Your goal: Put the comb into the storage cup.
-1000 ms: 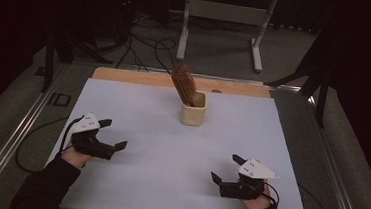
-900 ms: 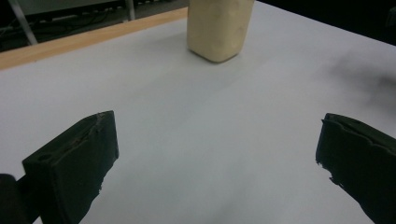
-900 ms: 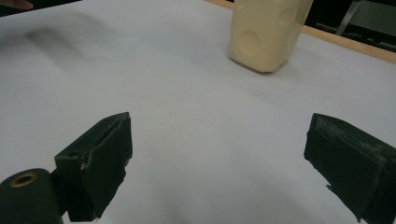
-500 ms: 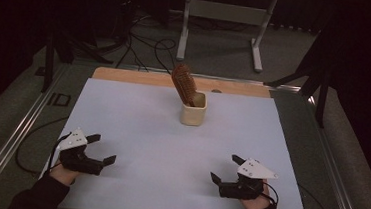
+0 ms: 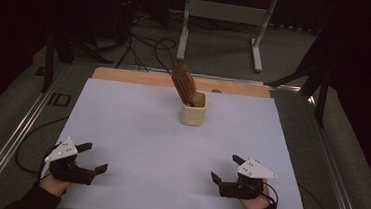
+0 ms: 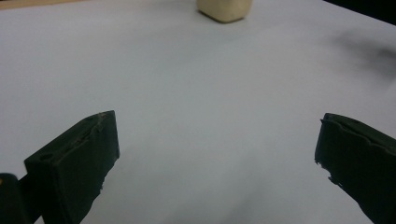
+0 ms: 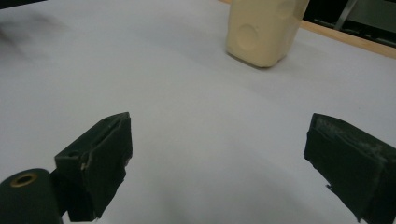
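A cream cup stands at the far middle of the white sheet, with a brown hairbrush leaning up out of it to the left. The cup's base appears at the top of the left gripper view, and the cup is larger in the right gripper view. My left gripper is open near the sheet's front left corner, nothing between its fingers. My right gripper is open at the front right, also empty. Both hover low over bare sheet, far from the cup.
A wooden strip runs along the table's far edge. Metal rails border the table left and right. Cables and a stand's legs lie on the floor beyond.
My left gripper has drawn back toward the front left corner of the sheet, away from the cup. The right gripper has barely moved.
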A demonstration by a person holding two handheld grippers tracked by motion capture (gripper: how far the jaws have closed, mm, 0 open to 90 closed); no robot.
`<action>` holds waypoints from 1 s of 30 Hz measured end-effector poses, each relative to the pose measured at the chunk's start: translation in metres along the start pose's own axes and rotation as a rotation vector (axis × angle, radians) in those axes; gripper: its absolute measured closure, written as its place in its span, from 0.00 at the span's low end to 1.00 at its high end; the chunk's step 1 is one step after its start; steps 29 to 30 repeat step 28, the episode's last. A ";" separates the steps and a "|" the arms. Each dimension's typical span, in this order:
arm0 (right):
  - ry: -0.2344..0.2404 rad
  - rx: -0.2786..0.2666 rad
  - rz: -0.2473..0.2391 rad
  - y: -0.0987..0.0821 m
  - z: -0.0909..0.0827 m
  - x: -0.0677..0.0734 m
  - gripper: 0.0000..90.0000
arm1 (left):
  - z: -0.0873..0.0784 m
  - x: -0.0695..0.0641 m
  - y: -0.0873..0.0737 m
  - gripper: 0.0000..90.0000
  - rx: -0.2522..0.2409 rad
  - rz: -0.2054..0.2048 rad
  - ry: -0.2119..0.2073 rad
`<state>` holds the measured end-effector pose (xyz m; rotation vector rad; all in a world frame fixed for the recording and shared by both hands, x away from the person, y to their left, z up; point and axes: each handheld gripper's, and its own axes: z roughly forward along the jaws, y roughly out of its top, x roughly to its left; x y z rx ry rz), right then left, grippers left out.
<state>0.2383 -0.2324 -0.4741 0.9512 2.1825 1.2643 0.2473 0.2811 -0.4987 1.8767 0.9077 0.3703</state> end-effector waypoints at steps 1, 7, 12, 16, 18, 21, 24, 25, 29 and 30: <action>0.000 0.000 0.001 0.000 0.000 0.000 0.09 | 0.000 0.000 0.000 0.01 -0.001 0.000 0.003; -0.002 0.004 0.003 -0.002 0.001 0.000 0.09 | 0.002 0.001 -0.002 0.01 0.001 0.006 -0.005; 0.000 0.007 0.004 -0.003 0.002 -0.002 0.09 | 0.001 0.001 -0.001 0.01 -0.005 0.008 -0.003; 0.001 0.008 0.010 -0.004 0.003 -0.003 0.09 | 0.002 0.002 -0.002 0.01 -0.004 0.000 -0.007; 0.003 0.009 0.007 -0.004 0.003 -0.002 0.09 | 0.002 0.001 -0.002 0.01 -0.002 -0.003 -0.009; 0.006 0.008 0.003 -0.004 0.003 -0.002 0.09 | 0.002 0.001 -0.001 0.01 -0.003 0.003 -0.008; 0.005 0.010 0.007 -0.004 0.003 -0.002 0.09 | 0.002 0.001 -0.002 0.01 -0.004 0.005 -0.007; 0.007 0.008 0.008 -0.004 0.003 -0.002 0.09 | 0.002 0.001 -0.002 0.01 -0.002 0.006 -0.007; 0.008 0.008 0.005 -0.004 0.004 -0.002 0.09 | 0.002 0.001 -0.002 0.01 -0.002 0.006 -0.007; 0.008 0.008 0.005 -0.004 0.004 -0.002 0.09 | 0.002 0.001 -0.002 0.01 -0.002 0.006 -0.007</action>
